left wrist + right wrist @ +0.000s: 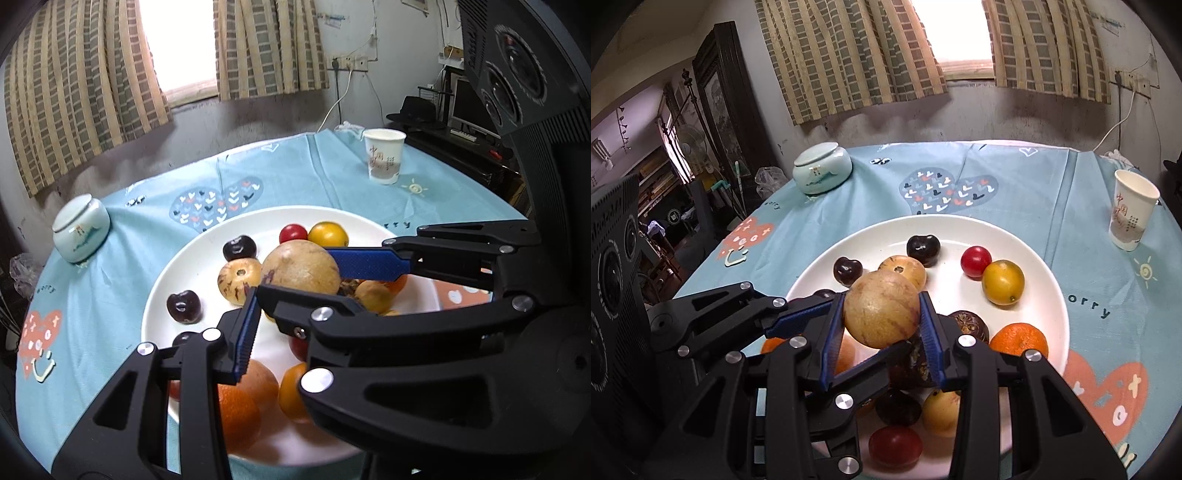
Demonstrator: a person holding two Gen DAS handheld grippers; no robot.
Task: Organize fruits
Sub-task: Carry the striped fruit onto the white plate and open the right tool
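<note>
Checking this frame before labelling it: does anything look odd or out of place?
Both grippers crowd one fruit. The right gripper clamps the large tan fruit above the plate, while the left gripper's open fingers also flank it. Nothing looks spilled or damaged.

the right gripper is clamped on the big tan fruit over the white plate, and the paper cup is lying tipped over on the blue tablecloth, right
Not quite. The paper cup stands upright on the blue tablecloth, as the right wrist view shows. The rest holds: the right gripper is clamped on the big tan fruit over the white plate.
</note>
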